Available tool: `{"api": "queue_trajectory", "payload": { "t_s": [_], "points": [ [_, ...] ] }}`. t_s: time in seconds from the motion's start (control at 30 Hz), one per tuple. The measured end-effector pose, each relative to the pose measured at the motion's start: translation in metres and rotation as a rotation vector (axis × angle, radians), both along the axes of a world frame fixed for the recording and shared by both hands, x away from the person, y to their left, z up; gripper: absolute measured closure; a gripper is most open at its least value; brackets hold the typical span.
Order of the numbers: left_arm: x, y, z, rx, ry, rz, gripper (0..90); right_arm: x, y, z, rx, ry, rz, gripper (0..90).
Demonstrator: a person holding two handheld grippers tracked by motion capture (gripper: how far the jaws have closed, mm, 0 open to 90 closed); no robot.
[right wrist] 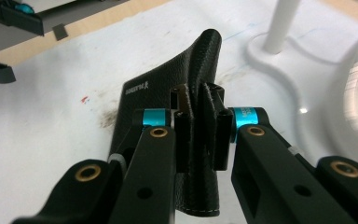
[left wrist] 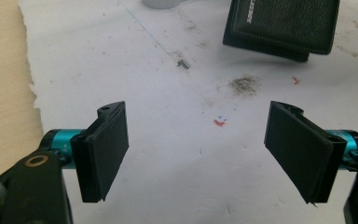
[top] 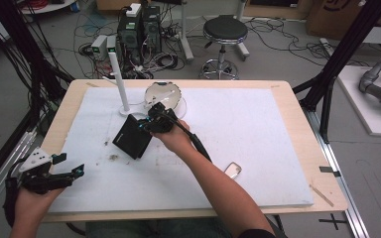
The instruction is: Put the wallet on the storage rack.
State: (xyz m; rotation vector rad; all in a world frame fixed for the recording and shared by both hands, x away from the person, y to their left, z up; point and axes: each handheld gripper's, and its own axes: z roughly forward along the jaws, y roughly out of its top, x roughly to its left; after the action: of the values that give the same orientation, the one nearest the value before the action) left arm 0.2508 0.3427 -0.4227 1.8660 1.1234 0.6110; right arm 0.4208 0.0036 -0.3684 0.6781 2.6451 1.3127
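A black leather wallet [top: 131, 140] with pale stitching hangs tilted just above the white mat, left of centre. My right gripper [top: 148, 124] is shut on its upper edge. In the right gripper view the two pads of the right gripper [right wrist: 200, 137] pinch the folded wallet [right wrist: 168, 88] between them. My left gripper [top: 78, 171] rests at the mat's near left corner, apart from the wallet. In the left gripper view the left gripper [left wrist: 196, 154] stands open with only bare mat between its pads, and the wallet [left wrist: 284, 23] lies beyond it at the top right.
A white post on a round base [top: 119, 82] stands behind the wallet, with a clear dome-shaped cover [top: 164, 95] beside it. A small clear object [top: 233, 170] lies near the front edge. The white mat [top: 258, 129] has dirt smudges [top: 113, 157].
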Motion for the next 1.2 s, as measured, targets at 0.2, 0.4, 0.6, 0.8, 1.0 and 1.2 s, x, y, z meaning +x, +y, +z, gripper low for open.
{"api": "queue_trajectory", "payload": {
  "t_s": [0.2, 0.4, 0.6, 0.8, 1.0, 1.2],
  "points": [
    [0.004, -0.002, 0.0, -0.006, 0.0, -0.011, 21.7, 0.005, -0.014, 0.02, 0.027, -0.037, -0.029, 84.5],
    [0.008, -0.005, 0.0, -0.003, 0.001, -0.021, 21.7, 0.013, -0.024, 0.038, 0.039, -0.07, -0.071, 84.5],
    [0.012, -0.007, 0.0, -0.002, 0.004, -0.027, 21.7, 0.022, -0.034, 0.053, 0.051, -0.104, -0.106, 84.6],
    [0.014, -0.009, 0.0, -0.004, 0.004, -0.032, 21.7, 0.032, -0.043, 0.064, 0.059, -0.133, -0.142, 84.5],
    [0.014, -0.01, -0.001, -0.002, 0.004, -0.033, 21.7, 0.045, -0.05, 0.071, 0.054, -0.152, -0.181, 84.5],
    [0.014, -0.007, -0.001, -0.004, 0.005, -0.026, 21.7, 0.058, -0.054, 0.084, 0.034, -0.171, -0.215, 84.5]
  ]
}}
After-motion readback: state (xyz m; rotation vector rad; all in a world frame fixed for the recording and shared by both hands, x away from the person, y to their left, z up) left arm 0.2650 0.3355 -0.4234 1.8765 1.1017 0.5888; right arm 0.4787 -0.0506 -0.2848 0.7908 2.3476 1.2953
